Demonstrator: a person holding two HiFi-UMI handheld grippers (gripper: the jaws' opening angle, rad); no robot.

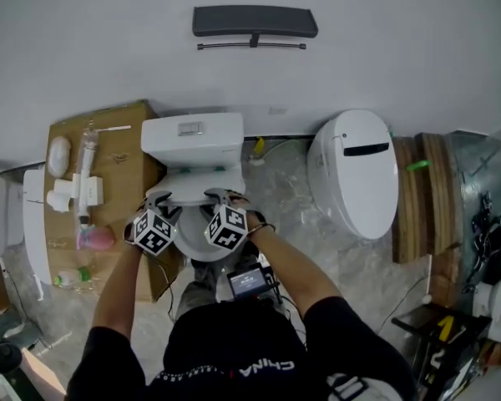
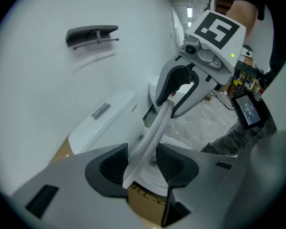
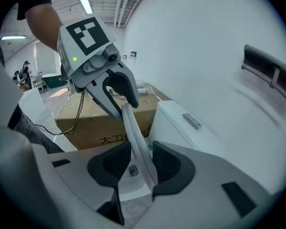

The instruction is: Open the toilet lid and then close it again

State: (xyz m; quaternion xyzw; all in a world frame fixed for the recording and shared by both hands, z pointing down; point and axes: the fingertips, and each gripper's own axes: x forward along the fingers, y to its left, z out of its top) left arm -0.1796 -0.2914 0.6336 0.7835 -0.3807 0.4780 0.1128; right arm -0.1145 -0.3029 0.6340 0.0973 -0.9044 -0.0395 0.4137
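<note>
Tip: clamping left gripper [image 2: 142, 168] and right gripper [image 3: 142, 165] firmly on the lid [image 2: 152, 128] rim, swinging both evenly together, avoiding any twist, not rushing.

Head view: L gripper [image 1: 160, 200], R gripper [image 1: 223, 197] & their cubes [image 1: 227, 226] cover most of the bowl [image 1: 190, 245]. Bits on the carton [image 1: 125, 149] are too small to name. Screen [image 1: 248, 282] text is unreadable. R-side clutter [image 1: 484, 224] is cut off by the pic edge. L gripper view: lid [image 2: 155, 125] shows edge-on only, far end hidden in the R gripper's jaws.
</note>
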